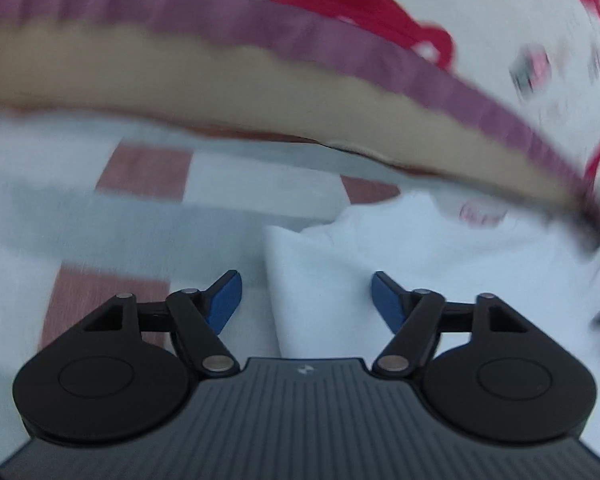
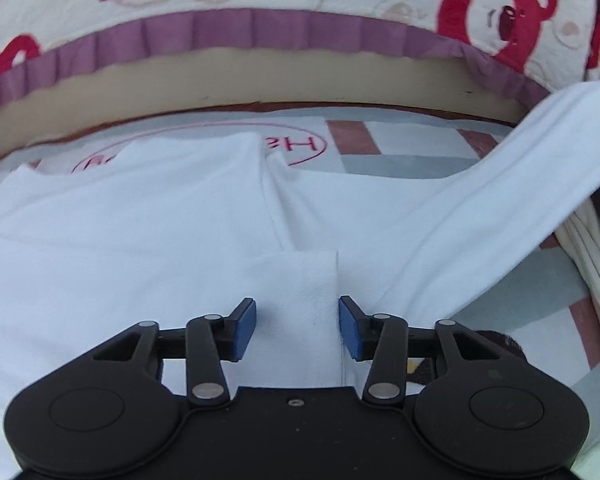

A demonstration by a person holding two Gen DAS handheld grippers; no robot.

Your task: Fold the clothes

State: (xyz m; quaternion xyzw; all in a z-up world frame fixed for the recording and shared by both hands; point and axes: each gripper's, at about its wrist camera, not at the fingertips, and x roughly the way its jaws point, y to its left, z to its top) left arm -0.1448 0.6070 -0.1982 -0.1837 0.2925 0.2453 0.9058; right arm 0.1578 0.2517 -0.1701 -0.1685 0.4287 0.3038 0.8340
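A white garment (image 2: 148, 216) is lying on a checked bed sheet (image 2: 400, 148). The right gripper (image 2: 297, 330) is gaping around a folded edge; the left gripper (image 1: 306, 300) is hovering open, gripping nothing.

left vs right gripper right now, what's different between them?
The left gripper has its jaws wide, reaching over the white garment's edge, part cloth, part checked sheet below; the right gripper straddles a folded cloth strip, jaws narrower. The left view is motion-blurred, the right sharp. Both are open, gripping nothing, with blue pads.
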